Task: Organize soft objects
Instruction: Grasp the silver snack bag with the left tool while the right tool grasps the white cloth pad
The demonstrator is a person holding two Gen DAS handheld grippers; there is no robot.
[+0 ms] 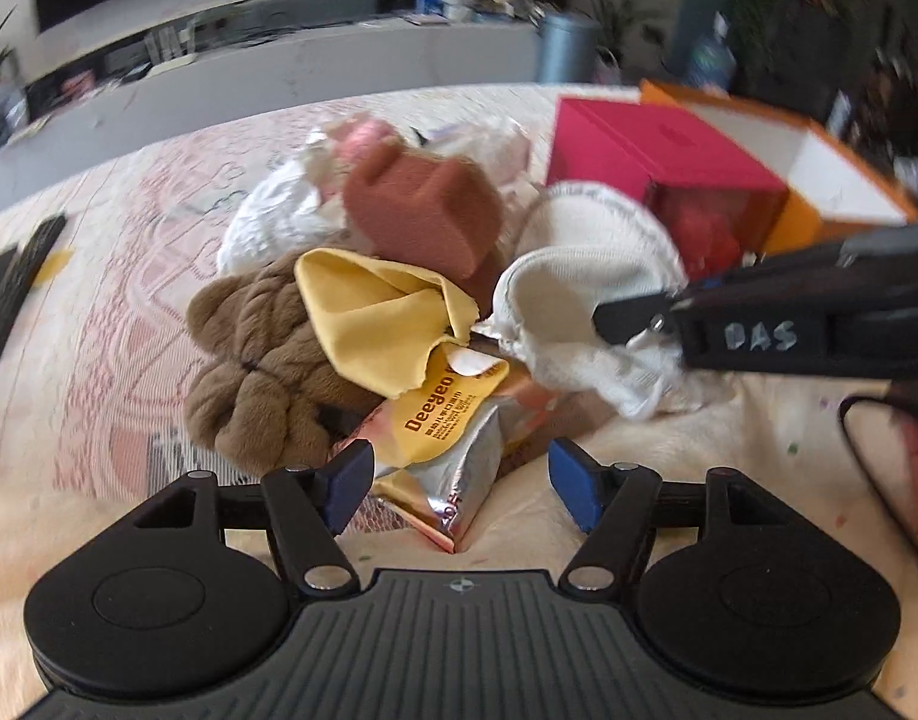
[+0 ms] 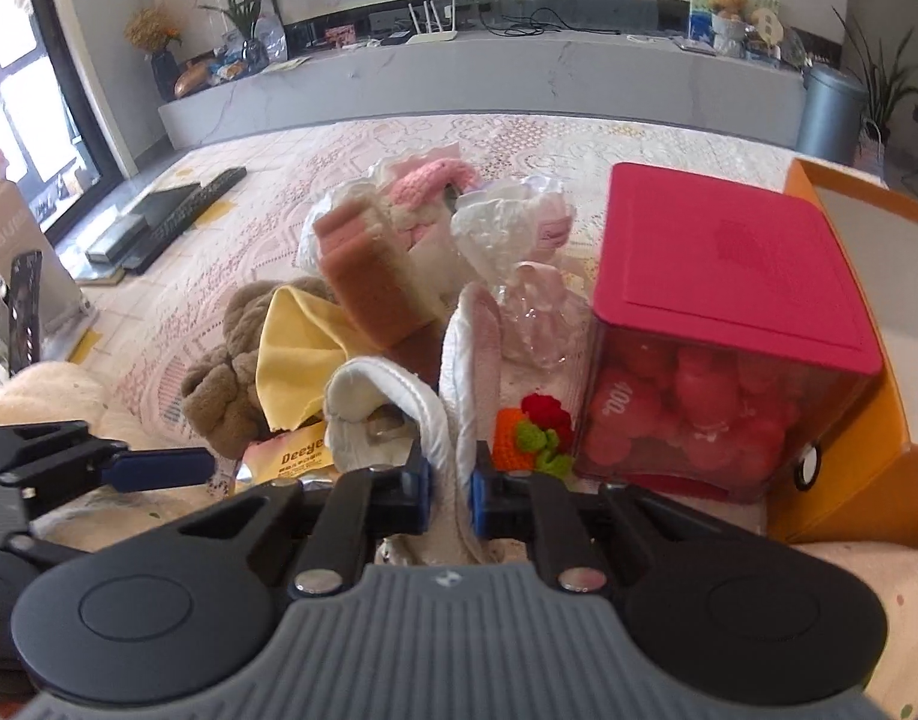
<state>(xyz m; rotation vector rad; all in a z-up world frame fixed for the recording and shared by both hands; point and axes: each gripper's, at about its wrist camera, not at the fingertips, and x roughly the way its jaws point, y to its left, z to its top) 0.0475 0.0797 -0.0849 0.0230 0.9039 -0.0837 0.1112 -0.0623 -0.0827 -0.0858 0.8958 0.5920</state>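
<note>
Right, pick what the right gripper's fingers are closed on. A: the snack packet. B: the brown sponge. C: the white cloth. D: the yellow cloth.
C: in the right wrist view the right gripper has its fingers pinched together on a fold of the white cloth.

Lace-covered table (image 2: 267, 156) bearing soft pile (image 2: 399, 312), red-lidded box (image 2: 729, 276).

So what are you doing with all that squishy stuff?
A person is sorting a pile of soft things on a lace-covered table with two hand-held grippers. The right gripper is pinched shut on a white cloth. The left gripper is open over a shiny snack packet, not gripping it. A brown plush toy, a yellow cloth and a sponge are in the pile.
</note>
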